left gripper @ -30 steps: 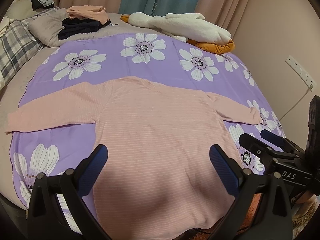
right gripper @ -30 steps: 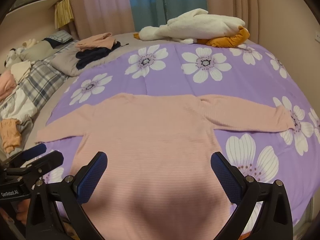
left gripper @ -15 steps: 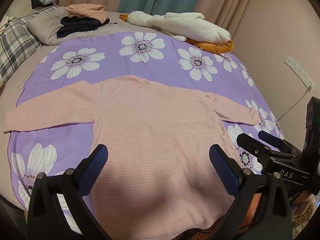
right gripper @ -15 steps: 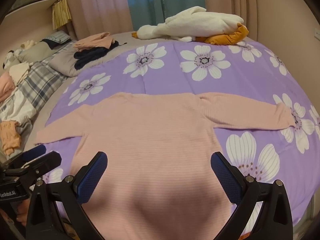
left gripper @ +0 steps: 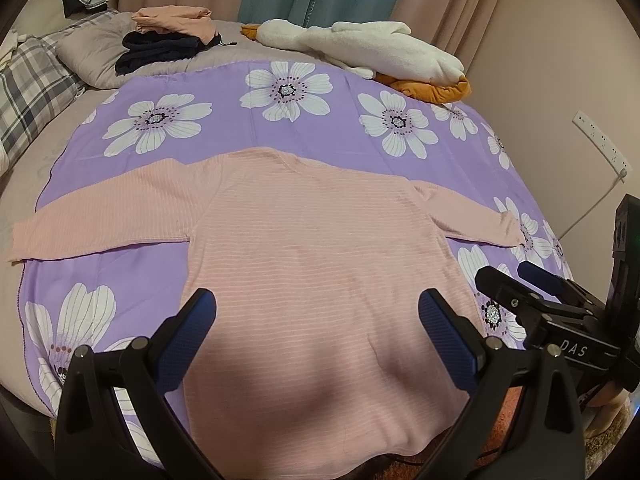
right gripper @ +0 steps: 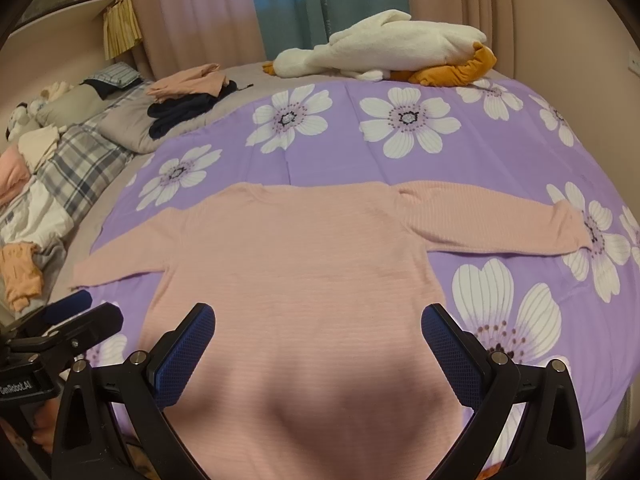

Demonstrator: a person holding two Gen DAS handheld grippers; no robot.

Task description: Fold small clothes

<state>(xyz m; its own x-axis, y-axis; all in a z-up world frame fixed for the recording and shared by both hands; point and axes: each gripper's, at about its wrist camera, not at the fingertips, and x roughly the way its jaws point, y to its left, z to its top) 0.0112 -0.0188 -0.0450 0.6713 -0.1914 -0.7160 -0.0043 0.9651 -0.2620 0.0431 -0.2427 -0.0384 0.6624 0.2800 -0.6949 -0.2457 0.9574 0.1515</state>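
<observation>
A pink long-sleeved striped top (left gripper: 312,264) (right gripper: 296,272) lies flat and spread on a purple flowered sheet (left gripper: 320,136) (right gripper: 460,148), sleeves stretched out to both sides, hem toward me. My left gripper (left gripper: 316,320) hovers open above the lower part of the top, nothing between its blue pads. My right gripper (right gripper: 318,322) is likewise open over the hem area. Each gripper shows in the other's view: the right one (left gripper: 532,280) at the right edge, the left one (right gripper: 80,312) at the lower left.
At the back of the bed sit a white and orange plush goose (left gripper: 360,48) (right gripper: 392,48) and a pile of folded pink and dark clothes (left gripper: 168,36) (right gripper: 188,92). Plaid bedding (right gripper: 72,172) and more garments lie left. A wall socket strip (left gripper: 600,140) is right.
Both grippers have shifted slightly, so the top sits a touch lower and nearer in the views. The jaws stay open and the top has not moved.
</observation>
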